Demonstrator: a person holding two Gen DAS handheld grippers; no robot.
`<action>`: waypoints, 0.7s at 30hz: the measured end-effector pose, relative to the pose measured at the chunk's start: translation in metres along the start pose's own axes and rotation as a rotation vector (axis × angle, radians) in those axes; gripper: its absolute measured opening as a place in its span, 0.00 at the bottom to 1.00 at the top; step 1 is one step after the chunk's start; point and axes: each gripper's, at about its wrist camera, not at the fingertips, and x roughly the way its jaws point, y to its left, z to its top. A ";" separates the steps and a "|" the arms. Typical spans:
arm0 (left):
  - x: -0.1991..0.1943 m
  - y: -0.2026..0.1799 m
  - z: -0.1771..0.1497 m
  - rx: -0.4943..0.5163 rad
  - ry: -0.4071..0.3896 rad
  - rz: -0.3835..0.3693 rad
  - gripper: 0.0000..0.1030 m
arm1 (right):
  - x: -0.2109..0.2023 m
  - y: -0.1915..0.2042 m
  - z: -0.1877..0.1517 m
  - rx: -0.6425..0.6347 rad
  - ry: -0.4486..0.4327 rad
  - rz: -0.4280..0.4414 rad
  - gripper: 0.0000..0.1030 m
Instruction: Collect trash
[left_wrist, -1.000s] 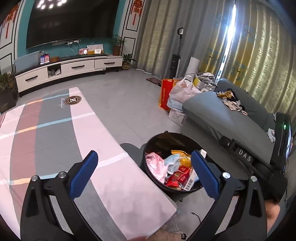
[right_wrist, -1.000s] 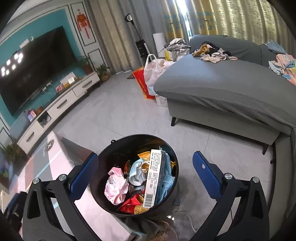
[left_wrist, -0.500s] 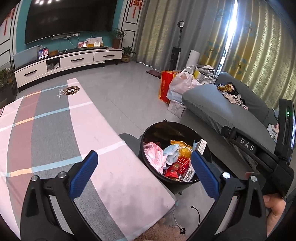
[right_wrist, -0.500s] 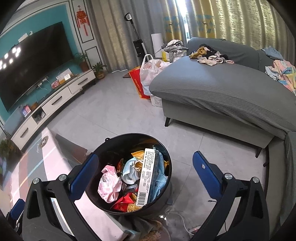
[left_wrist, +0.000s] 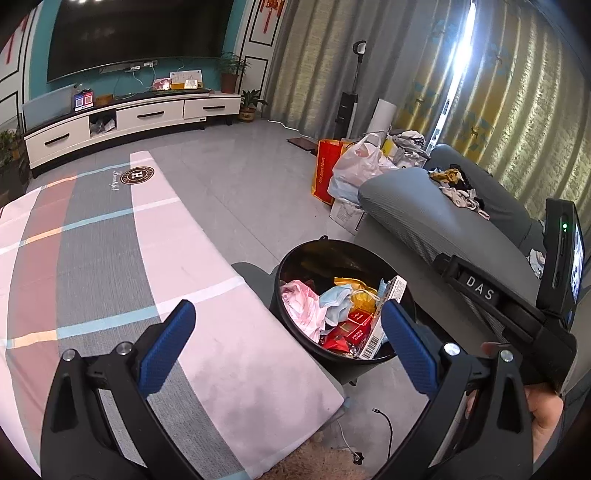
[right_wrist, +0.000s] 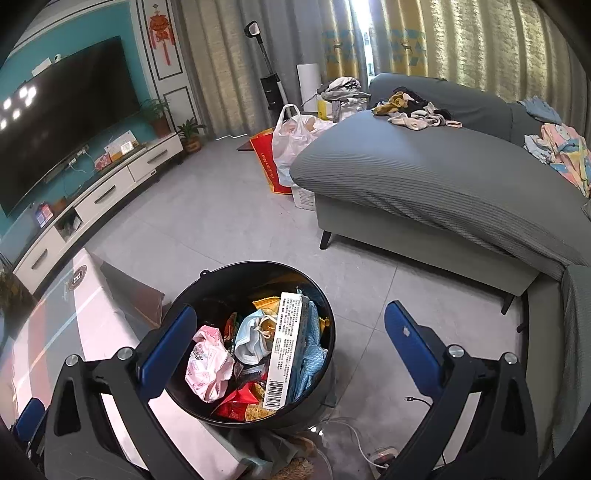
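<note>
Left wrist view shows the left gripper with its two blue fingers spread wide and nothing between them, held above the near right corner of a table under a pink, grey and rose striped cloth. One round black trash bin stands on the grey tile floor just off that corner, between the table's right edge and a grey sofa. At the right edge of this view a hand grips the black handle of the other tool, marked DAS.

Right wrist view has the right gripper over the bin, fingers likewise far apart and empty; its left finger overlaps the bin's near left rim in the picture, though contact cannot be judged. The bin is filled nearly to the rim. One long white carton with a barcode at its near end lies on top, its long axis running from the near rim toward the far rim, slightly tilted. Left of it sit one crumpled pink bag, one pale blue face mask, and red wrappers at the near side; their count is unclear.

Cables trail on the floor beside the bin's base. One white plastic bag and one red paper bag stand at the sofa's far end, and loose clothes lie on the sofa. One long white TV cabinet runs along the teal wall beneath a dark screen.
</note>
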 end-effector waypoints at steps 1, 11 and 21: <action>0.000 0.000 0.000 0.000 -0.001 -0.002 0.97 | 0.000 0.000 0.000 -0.001 0.000 0.000 0.97; -0.004 -0.003 -0.001 0.009 -0.004 -0.025 0.97 | 0.000 0.001 0.000 -0.008 0.000 0.000 0.97; -0.005 -0.002 -0.001 0.008 0.000 -0.028 0.97 | 0.000 0.000 0.000 -0.009 0.000 -0.004 0.97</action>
